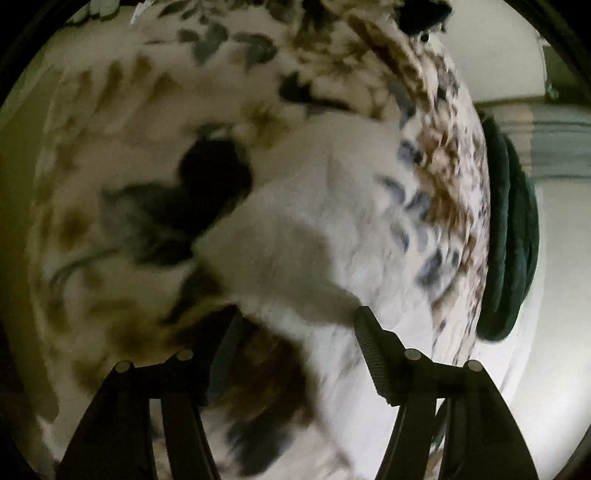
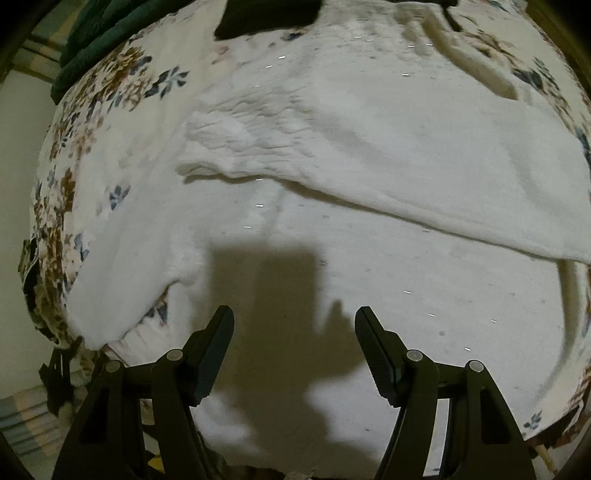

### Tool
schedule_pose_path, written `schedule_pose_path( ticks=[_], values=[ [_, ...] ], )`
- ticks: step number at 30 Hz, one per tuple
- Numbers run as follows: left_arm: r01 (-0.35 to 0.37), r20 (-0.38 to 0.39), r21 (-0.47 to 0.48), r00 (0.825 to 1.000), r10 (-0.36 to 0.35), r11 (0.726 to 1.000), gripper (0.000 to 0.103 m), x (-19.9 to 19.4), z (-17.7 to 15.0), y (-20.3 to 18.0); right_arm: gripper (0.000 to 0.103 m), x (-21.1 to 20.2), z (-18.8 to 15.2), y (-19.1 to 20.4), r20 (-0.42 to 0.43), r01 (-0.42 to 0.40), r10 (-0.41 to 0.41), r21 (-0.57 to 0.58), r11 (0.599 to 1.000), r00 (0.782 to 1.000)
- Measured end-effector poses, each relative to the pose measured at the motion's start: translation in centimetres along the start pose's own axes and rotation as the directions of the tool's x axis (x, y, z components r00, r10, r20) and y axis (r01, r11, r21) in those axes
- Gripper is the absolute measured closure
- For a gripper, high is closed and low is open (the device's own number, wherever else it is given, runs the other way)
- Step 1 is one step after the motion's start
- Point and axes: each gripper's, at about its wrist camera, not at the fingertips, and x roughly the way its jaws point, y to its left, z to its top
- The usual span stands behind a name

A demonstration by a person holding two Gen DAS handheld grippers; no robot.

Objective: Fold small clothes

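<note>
The left gripper (image 1: 295,325) hangs with its jaws spread over the edge of a white knitted garment (image 1: 325,229), nothing pinched between them; the picture is smeared, so I cannot tell whether the tips touch the cloth. The right gripper (image 2: 295,325) is likewise spread and empty, poised above the same white garment (image 2: 369,147), which lies on a floral cloth (image 2: 96,122) covering the counter. In the right wrist view, one part of the garment is folded over across the rest, its free edge running slantwise and a little lifted at the left end.

The likeliest fault is a poor pinch. The knit is soft and layered, so a gripper that bites too deep may catch the floral cloth along with it and drag the cover, and the whole garment, askew. One that bites too shallow may take only the upper layer, and the fold would slide apart when lifted. The slanted fold edge suggests the next fold could come out crooked unless it is squared first. The garment's lower hem lies near the counter's edge, so a careless pull toward the person could slip it off. A dark green cloth (image 2: 99,33) sits at the far corner, well apart.
</note>
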Motion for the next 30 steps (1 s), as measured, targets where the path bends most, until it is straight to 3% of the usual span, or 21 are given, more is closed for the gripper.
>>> schedule_pose_path(
  ticks=[1, 2, 3, 8, 11, 15, 18, 20, 23, 26, 30],
  values=[
    [-0.007, 0.038, 0.012, 0.999, 0.007, 1.000, 0.051, -0.1, 0.2, -0.5, 0.033, -0.1, -0.1, -0.5, -0.002, 0.011, -0.011, 0.004, 1.000, 1.000],
    [-0.015, 0.071, 0.028, 0.997, 0.013, 0.999, 0.064, -0.4, 0.4, -1.2, 0.033, -0.1, -0.2, -1.1, -0.003, 0.024, -0.024, 0.010, 1.000, 1.000],
    [-0.025, 0.092, 0.050, 0.996, 0.020, 0.998, 0.094, -0.6, 0.6, -1.8, 0.033, -0.1, -0.2, -1.6, -0.004, 0.035, -0.035, 0.014, 0.999, 0.999],
    [-0.141, 0.211, 0.217, 0.973, 0.095, 0.966, 0.094, -2.9, 0.1, -6.9, 0.033, -0.5, -0.3, -4.0, 0.026, 0.081, -0.083, 0.051, 0.995, 0.996],
    [-0.213, 0.288, 0.373, 0.952, 0.106, 0.903, 0.094, -5.1, -1.9, -11.1, 0.033, -1.1, -0.2, -5.4, 0.048, 0.099, -0.103, 0.078, 0.992, 0.993],
    [-0.244, 0.341, 0.561, 0.939, 0.048, 0.791, 0.094, -7.3, -6.0, -17.8, 0.033, -1.8, 0.3, -7.7, 0.069, 0.103, -0.112, 0.115, 0.988, 0.991],
    [-0.210, 0.306, 0.687, 0.952, -0.015, 0.696, 0.094, -7.3, -10.9, -23.6, 0.031, -2.6, 0.9, -10.5, 0.088, 0.086, -0.102, 0.164, 0.983, 0.991],
    [-0.178, 0.265, 0.770, 0.963, -0.054, 0.612, 0.094, -6.7, -15.4, -27.5, 0.027, -3.1, 1.1, -12.8, 0.092, 0.074, -0.093, 0.199, 0.977, 0.991],
    [-0.092, 0.161, 0.858, 0.982, -0.095, 0.505, 0.094, -4.8, -23.0, -32.9, 0.027, -4.0, 0.9, -16.8, 0.106, 0.039, -0.068, 0.260, 0.965, 0.992],
    [0.007, 0.044, 0.910, 0.993, -0.113, 0.415, 0.094, -2.8, -30.8, -36.5, 0.027, -5.4, 0.9, -20.8, 0.136, 0.026, -0.069, 0.294, 0.955, 0.988],
    [0.151, -0.132, 0.955, 0.987, -0.091, 0.256, 0.094, 0.1, -43.7, -39.8, 0.027, -7.5, 0.5, -26.6, 0.169, 0.019, -0.083, 0.348, 0.937, 0.982]
  ],
)
